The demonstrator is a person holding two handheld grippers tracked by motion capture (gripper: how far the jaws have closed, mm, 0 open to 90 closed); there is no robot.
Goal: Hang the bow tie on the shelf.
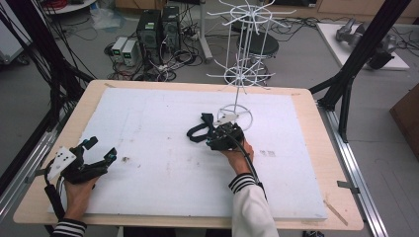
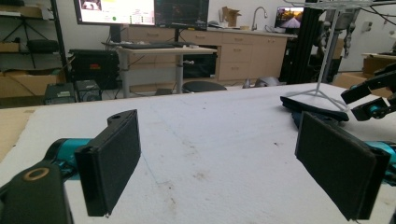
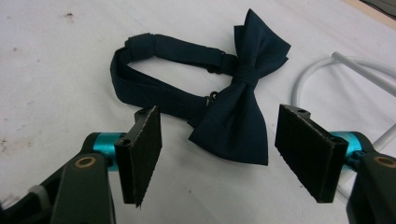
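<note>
**A:** Where is the bow tie, measured from the rack?

**B:** The dark navy fabric bow tie with its looped neck strap (image 3: 205, 93) lies flat on the white foam sheet (image 1: 163, 163) that covers the desk, just in front of the round base of the white wire display rack (image 1: 237, 74) and to its left. In the right gripper view the knot sits directly ahead of the open gap, the wings spreading toward and away from the camera, the strap loop trailing off to the left, away from the rack's base ring.

**A:** And the fingers?

**B:** The right gripper (image 3: 219, 154) hovers just over the tie, black pads spread wide — nothing between them. One wing of the bow lies right between the pads, so closing on it would likely need only a short drop.

**A:** The other hand?

**B:** The left gripper (image 1: 96, 150) rests near the desk's left edge, well apart from the rack and the tie, fingers also wide and empty — the right hand is plainly the nearer one.
</note>
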